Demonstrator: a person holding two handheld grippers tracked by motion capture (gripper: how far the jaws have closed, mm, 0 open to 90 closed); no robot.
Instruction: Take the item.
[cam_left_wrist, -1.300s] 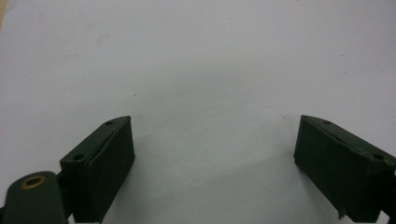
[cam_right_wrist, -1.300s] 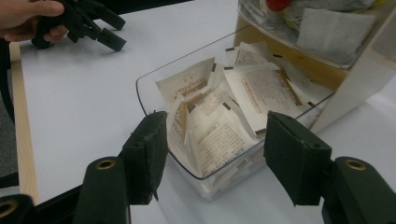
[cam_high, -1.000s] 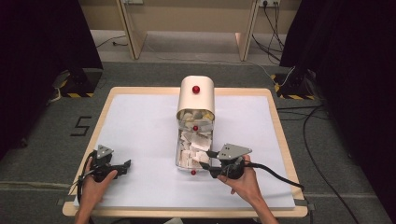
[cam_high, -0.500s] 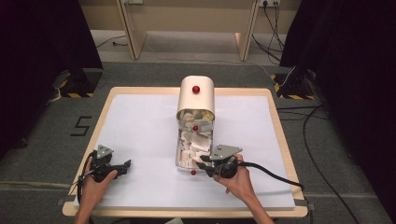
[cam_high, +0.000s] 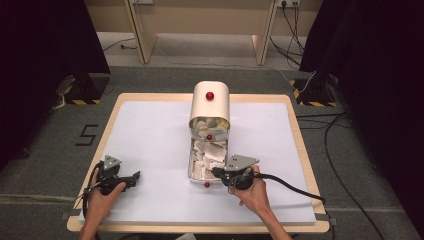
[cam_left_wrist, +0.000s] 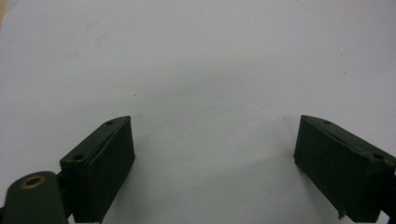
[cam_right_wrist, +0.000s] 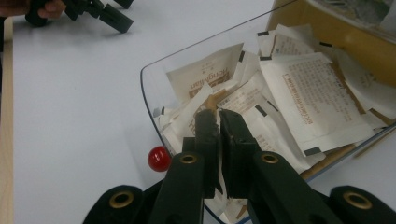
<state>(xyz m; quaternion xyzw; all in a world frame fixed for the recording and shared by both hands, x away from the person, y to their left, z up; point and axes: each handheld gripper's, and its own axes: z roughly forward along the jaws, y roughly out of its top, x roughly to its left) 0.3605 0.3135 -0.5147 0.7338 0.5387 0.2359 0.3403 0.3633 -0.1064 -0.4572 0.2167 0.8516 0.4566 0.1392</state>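
White paper sachets with printed text and black edge marks lie heaped in a clear plastic drawer, pulled out toward the near edge from a cream, round-topped box with a red knob at the middle of the table. The drawer's long axis runs near to far, and a small red ball knob marks its near front wall.

The right gripper reaches in over the drawer's near right corner. Its jaws have just been closing and now stand almost together, with the thin edge of one sachet seemingly pinched between the pads at the near end of the heap. How firm that pinch is cannot be judged, since only a sliver of paper shows in the slit.

The left gripper rests well to the left over the bare white table cover, jaws wide and empty, far from the drawer.

The heap lies straight ahead of and below the right tool, so the right hand is much the nearer. The coming move probably turns on lifting up and back toward the near side, clear of the drawer's front wall, without dragging neighbouring sachets along.
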